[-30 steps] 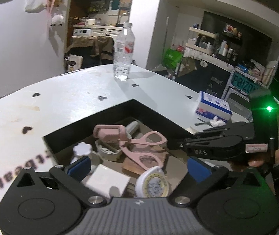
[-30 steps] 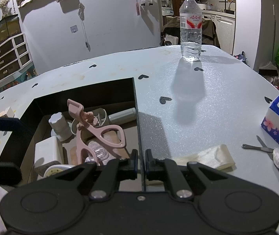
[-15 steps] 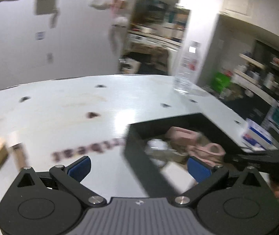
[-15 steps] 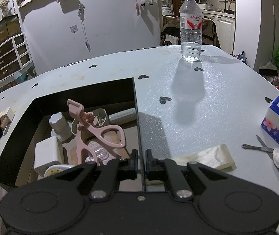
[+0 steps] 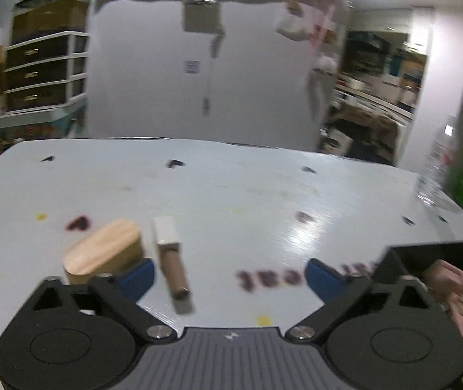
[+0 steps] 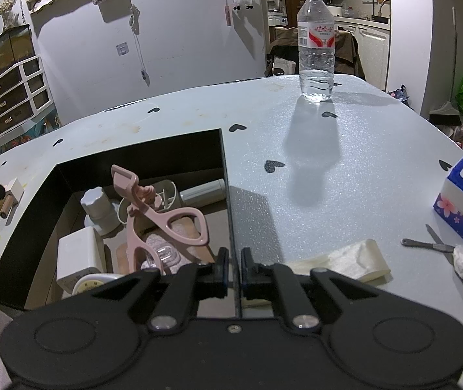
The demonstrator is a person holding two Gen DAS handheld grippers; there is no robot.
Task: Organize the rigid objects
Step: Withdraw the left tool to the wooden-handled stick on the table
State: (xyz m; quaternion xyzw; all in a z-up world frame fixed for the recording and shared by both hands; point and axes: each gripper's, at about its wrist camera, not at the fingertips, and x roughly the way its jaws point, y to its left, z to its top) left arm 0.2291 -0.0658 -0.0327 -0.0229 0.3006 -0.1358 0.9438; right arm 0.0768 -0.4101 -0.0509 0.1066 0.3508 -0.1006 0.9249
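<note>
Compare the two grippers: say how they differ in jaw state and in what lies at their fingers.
The left gripper has wide jaws, closing, nothing pressed; the right gripper is shut on the black box wall. The left faces the wooden block on the table; the right overlooks the box's contents. Both are black.

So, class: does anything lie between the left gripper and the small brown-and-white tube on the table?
Nothing visible does. The tube lies between the closing jaws of the left gripper; the wooden block sits beside it, outside the gap.
</note>
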